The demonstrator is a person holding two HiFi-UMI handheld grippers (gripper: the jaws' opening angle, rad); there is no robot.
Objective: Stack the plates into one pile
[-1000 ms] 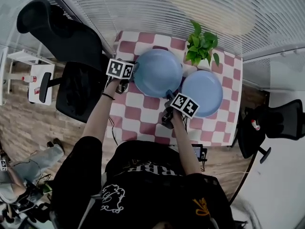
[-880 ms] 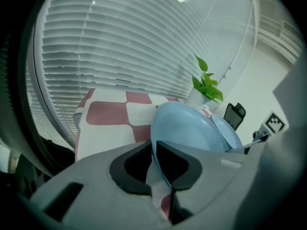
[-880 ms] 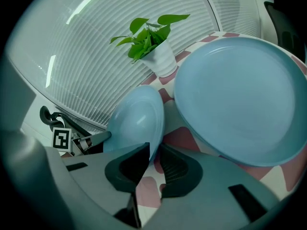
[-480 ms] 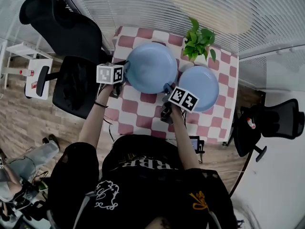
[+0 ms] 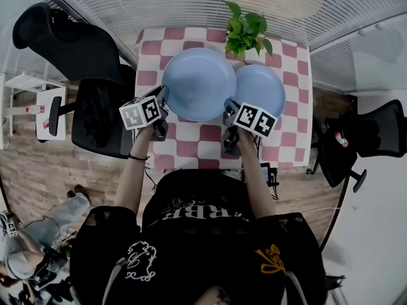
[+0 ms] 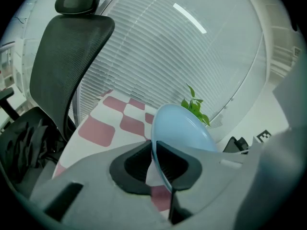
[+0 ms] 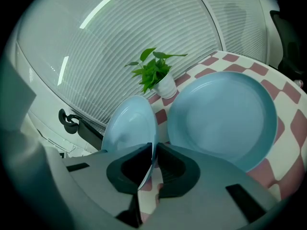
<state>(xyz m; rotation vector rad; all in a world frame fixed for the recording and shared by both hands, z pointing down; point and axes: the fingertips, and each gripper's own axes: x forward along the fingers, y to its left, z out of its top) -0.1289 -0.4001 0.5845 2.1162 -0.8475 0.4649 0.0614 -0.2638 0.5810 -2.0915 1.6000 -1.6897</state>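
The raised plate (image 5: pixel 197 84) fills the upper centre of the head view, its edge over the second plate (image 5: pixel 264 89) that lies on the checked table (image 5: pixel 191 150). The left gripper (image 5: pixel 161 99) is nearly shut, pinching the left rim. The right gripper (image 5: pixel 227 108) has the opposite rim between its closing jaws. The plate looks stiff, glossy, slippery and breakable, so opposite rim holds suit it.

From my feed I see white slatted blinds (image 5: pixel 159 5) filling the far wall behind the red-checked tabletop (image 5: pixel 210 133) — a black mesh chair (image 5: pixel 63 40) stands left, a second chair (image 5: pixel 375 132) right, on a wood-plank floor (image 5: pixel 32 164).
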